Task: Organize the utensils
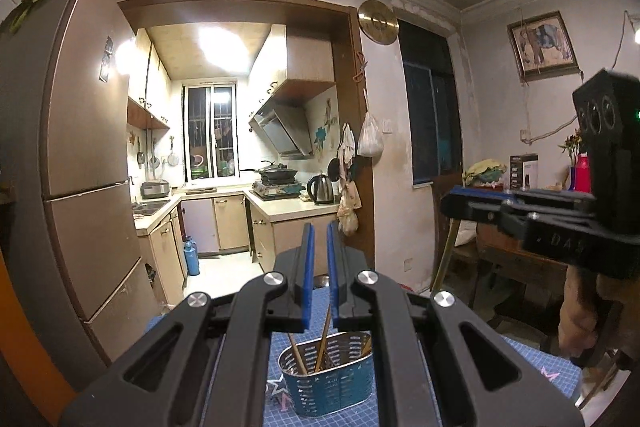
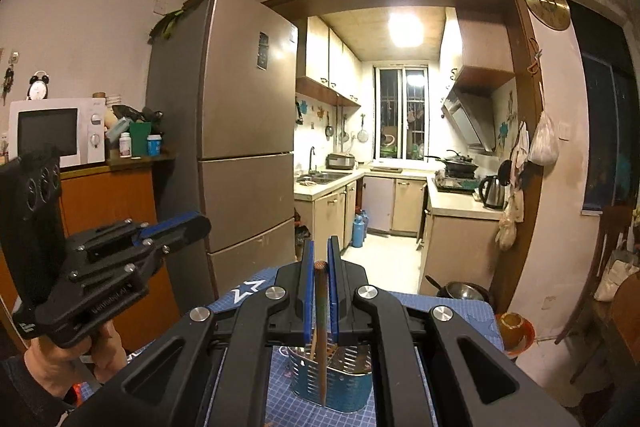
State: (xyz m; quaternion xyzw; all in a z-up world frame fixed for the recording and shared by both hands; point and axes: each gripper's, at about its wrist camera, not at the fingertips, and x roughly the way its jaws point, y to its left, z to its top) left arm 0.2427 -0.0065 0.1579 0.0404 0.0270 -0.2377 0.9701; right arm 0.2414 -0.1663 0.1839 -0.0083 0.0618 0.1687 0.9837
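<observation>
A perforated metal utensil holder (image 1: 328, 375) with a blue base stands on a blue grid mat (image 1: 532, 367); it holds several wooden chopsticks (image 1: 298, 355). My left gripper (image 1: 319, 231) hangs above the holder with its blue pads nearly together and nothing between them at the tips. My right gripper (image 2: 319, 247) is shut on a wooden chopstick (image 2: 320, 315) that points down in front of the holder (image 2: 332, 379). Each gripper shows in the other's view: the right one (image 1: 460, 199) at the right edge, the left one (image 2: 188, 223) at the left.
A tall fridge (image 2: 240, 131) stands at the left of the kitchen doorway. A microwave (image 2: 56, 131) sits on an orange cabinet. A wooden table and chair (image 1: 500, 251) are at the right. A metal bowl (image 2: 464, 291) lies on the floor beyond the mat.
</observation>
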